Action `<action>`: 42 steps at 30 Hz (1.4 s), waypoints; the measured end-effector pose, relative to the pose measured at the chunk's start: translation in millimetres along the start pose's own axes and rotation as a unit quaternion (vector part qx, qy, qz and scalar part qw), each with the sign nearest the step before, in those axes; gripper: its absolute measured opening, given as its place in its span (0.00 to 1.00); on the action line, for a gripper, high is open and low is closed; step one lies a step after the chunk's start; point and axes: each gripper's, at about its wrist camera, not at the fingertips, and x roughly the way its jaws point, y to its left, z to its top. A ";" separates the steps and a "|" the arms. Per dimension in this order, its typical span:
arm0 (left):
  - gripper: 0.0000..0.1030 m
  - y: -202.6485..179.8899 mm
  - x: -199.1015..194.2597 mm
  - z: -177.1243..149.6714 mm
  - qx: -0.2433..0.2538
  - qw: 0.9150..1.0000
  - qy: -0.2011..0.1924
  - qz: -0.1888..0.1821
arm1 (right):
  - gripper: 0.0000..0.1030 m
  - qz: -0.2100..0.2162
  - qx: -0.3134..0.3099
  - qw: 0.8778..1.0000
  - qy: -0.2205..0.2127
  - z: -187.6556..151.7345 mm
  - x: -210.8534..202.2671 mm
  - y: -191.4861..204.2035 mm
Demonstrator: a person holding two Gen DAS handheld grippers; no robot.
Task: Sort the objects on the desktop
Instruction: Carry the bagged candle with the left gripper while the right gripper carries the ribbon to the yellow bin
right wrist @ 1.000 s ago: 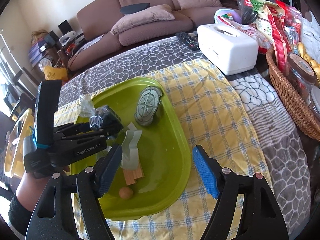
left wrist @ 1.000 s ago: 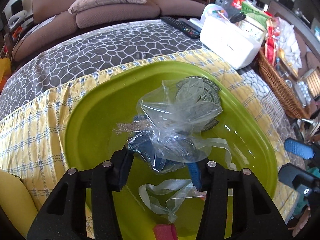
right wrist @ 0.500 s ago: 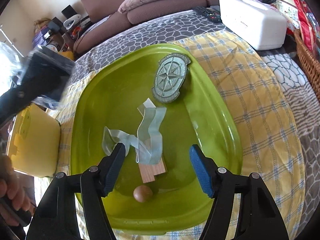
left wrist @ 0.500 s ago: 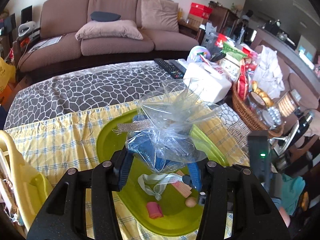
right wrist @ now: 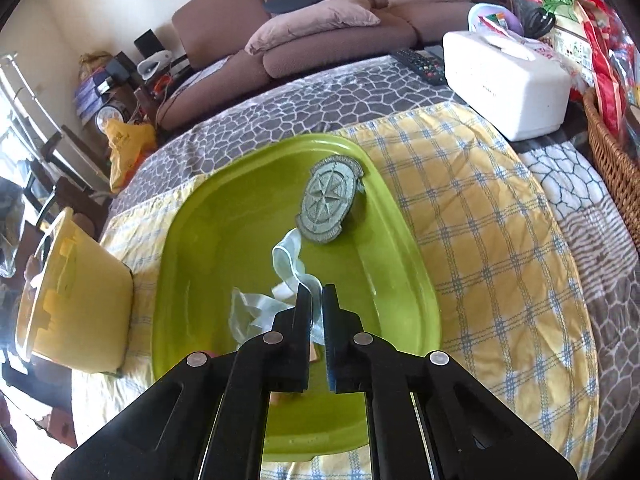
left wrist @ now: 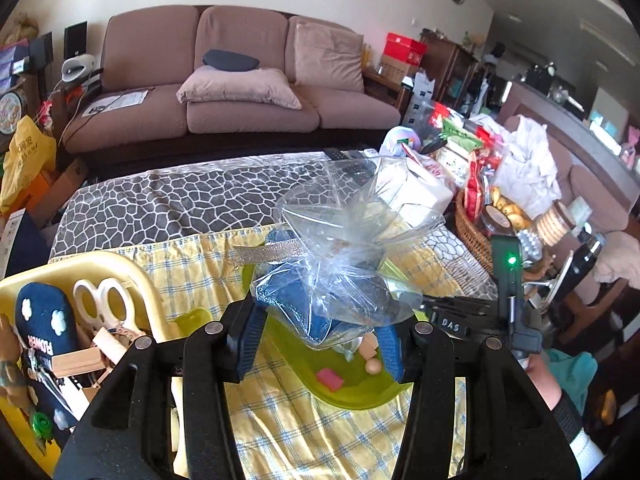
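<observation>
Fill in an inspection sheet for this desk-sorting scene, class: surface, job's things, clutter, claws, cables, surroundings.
Surface: yellow checked cloth over a grey patterned cover.
Job's things: green tray holds a compass badge and pale ribbon; yellow bin holds scissors.
Clutter: white tissue box, wicker basket.
Claws: left claw shut on a clear bag; right claw shut on the ribbon.
Cables: nothing seen.
Surroundings: brown sofa.

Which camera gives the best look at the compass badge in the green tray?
The right wrist view: the compass badge lies unobstructed and sharp at the far end of the green tray. In the left wrist view the clear bag hides it.
</observation>
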 end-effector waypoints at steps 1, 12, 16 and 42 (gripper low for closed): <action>0.45 4.7 -5.0 -1.8 -0.001 1.000 -0.001 0.003 | 0.05 0.003 -0.002 1.000 -0.009 2.4 -6.8 3.1; 0.45 70.0 -68.2 -28.2 -0.030 0.998 -0.008 0.054 | 0.04 0.049 -0.044 0.993 -0.100 28.5 -82.7 68.2; 0.45 98.5 -90.3 -41.9 -0.033 0.996 0.002 0.085 | 0.04 0.068 -0.075 0.986 -0.129 32.3 -112.4 107.0; 0.45 228.5 -155.4 -105.2 -0.118 0.982 0.017 0.147 | 0.05 0.230 -0.241 0.937 -0.106 90.3 -179.7 405.2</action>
